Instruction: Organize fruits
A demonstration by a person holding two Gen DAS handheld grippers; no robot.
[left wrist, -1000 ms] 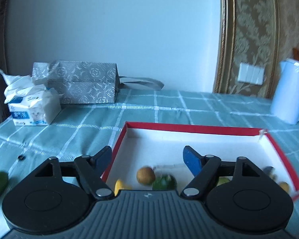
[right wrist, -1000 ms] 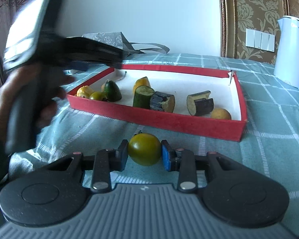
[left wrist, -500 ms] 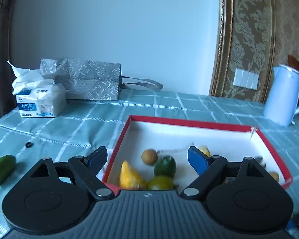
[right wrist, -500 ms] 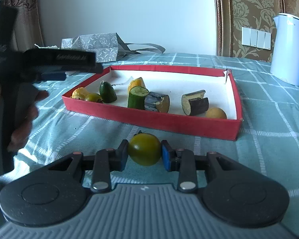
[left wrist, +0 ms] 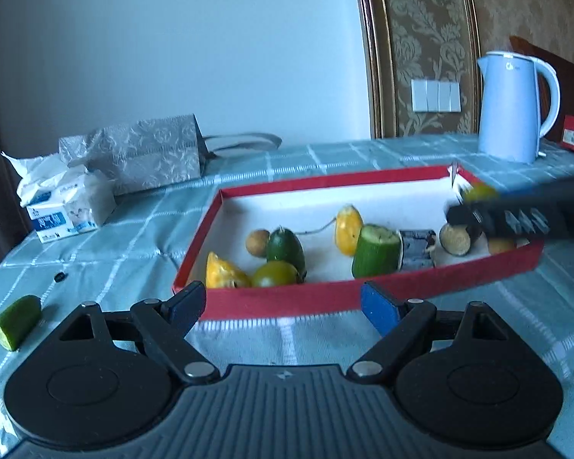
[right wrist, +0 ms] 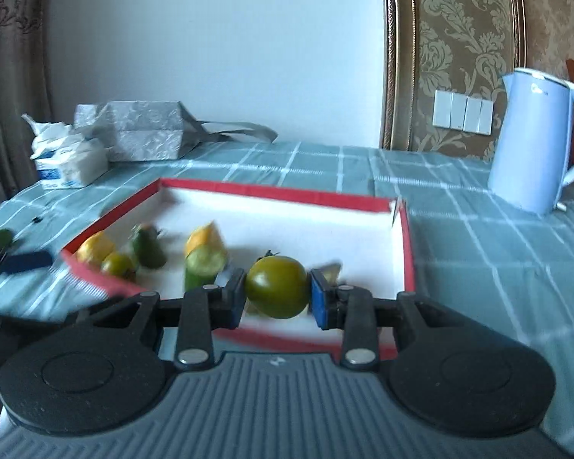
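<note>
Green tomato (right wrist: 276, 286): clamped between the pads of the right gripper (right wrist: 276, 298), carried above the near wall of the red tray (right wrist: 408, 244), whose white floor lies at twelve o'clock from it. Judged next: forward, then release. Left gripper (left wrist: 283, 306): jaws wide apart, empty, just outside the tray; a loose cucumber piece (left wrist: 16, 322) lies at nine o'clock, nearer this hand.
</note>
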